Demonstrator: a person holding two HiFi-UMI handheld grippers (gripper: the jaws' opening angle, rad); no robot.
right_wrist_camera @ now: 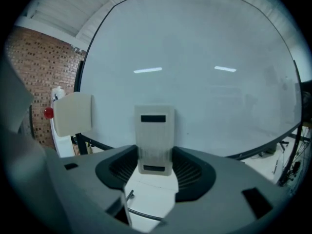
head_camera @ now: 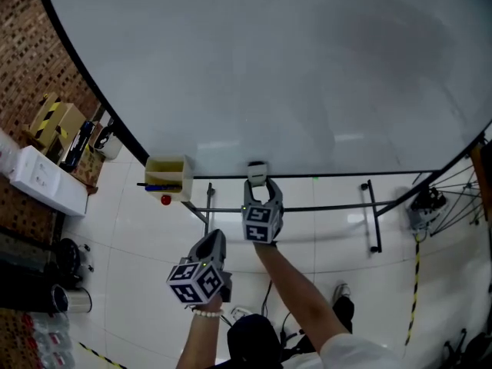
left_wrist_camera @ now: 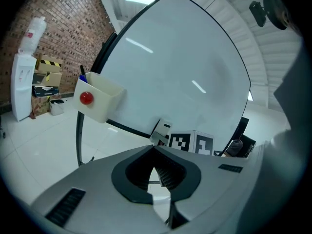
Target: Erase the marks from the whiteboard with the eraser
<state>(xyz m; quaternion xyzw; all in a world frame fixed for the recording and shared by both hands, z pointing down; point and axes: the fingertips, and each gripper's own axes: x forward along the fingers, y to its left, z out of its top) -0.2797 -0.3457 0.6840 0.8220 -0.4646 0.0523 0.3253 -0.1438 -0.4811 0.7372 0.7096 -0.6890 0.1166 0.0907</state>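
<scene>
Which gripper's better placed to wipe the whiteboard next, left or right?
Right. The right gripper holds the eraser between its jaws at the whiteboard's lower edge. The left gripper, jaws together and empty, hangs lower, back from the board.

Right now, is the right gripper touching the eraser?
Touching. The right gripper view shows the right gripper with its two jaws closed against both sides of the eraser, with no gap.

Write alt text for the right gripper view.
The right claw grips a pale rectangular eraser, upright before a whiteboard that fills most of the frame and shows no clear marks. A cream box with a red knob hangs at the board's left edge, brick wall behind.
</scene>
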